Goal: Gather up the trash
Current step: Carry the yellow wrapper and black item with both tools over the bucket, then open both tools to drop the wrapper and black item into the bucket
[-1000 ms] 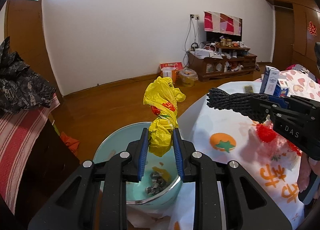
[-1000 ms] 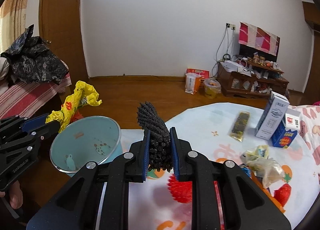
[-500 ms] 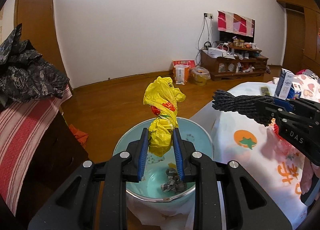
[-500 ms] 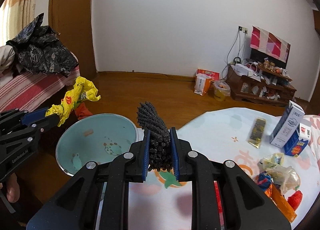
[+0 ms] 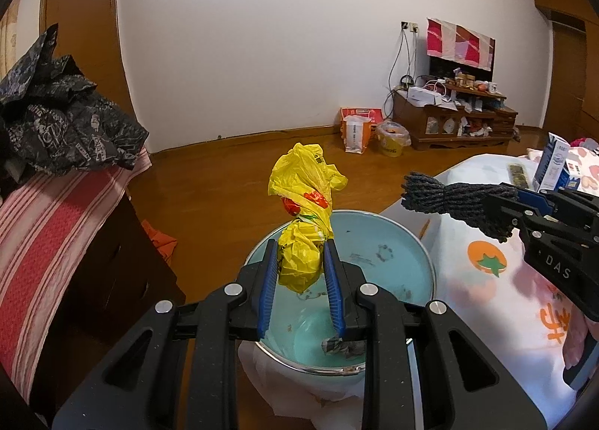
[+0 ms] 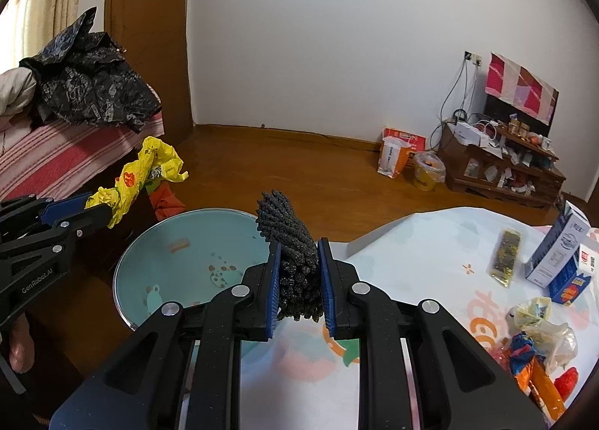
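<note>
My left gripper (image 5: pixel 300 265) is shut on a crumpled yellow plastic bag (image 5: pixel 305 213) and holds it over the light-blue basin (image 5: pixel 404 243) at the table's edge. The bag also shows in the right wrist view (image 6: pixel 138 175), left of the basin (image 6: pixel 157 254). My right gripper (image 6: pixel 299 273) is shut on a bundle of dark grey cord (image 6: pixel 290 239), just over the basin's right rim. That bundle shows in the left wrist view (image 5: pixel 449 198), right of the basin. A few scraps (image 5: pixel 342 345) lie in the basin.
The table has a white fruit-print cloth (image 6: pixel 411 265). On it lie a dark snack wrapper (image 6: pixel 505 256), blue-and-white cartons (image 6: pixel 561 246) and a pile of wrappers (image 6: pixel 539 336). A striped couch with black bags (image 5: pixel 56 123) stands at the left. A wooden floor (image 5: pixel 224 183) lies beyond.
Both grippers have moved left from over the table toward the basin, each keeping its hold. The basin now lies under the yellow bag and nearer the cord bundle.
</note>
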A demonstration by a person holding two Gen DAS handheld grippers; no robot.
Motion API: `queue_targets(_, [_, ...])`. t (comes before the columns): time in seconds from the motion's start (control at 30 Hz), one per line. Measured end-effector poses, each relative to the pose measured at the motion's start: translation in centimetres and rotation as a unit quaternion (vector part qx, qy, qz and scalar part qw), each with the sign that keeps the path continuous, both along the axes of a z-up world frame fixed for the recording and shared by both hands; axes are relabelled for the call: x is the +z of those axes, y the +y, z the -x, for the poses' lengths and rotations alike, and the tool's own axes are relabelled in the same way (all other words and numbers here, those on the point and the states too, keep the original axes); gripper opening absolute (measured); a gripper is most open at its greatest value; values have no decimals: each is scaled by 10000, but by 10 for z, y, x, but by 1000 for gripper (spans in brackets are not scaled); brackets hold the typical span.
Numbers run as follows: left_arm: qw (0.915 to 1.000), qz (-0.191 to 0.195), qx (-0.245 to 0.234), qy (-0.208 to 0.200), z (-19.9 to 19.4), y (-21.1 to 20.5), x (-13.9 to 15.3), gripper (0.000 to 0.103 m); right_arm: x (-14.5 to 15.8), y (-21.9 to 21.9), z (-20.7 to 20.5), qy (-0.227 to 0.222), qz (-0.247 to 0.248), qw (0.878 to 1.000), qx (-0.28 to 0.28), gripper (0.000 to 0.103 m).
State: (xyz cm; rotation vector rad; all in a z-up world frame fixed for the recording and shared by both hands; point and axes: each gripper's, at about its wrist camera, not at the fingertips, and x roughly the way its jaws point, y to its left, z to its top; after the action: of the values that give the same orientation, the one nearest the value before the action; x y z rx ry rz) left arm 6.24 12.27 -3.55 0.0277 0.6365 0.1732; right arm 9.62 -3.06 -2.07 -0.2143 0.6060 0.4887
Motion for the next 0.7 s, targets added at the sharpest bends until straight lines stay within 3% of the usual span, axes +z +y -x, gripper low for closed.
queue_targets(0.7, [9997, 118, 138, 156, -5, 14, -9, 25, -11, 19, -4, 117, 129, 9997, 170, 20])
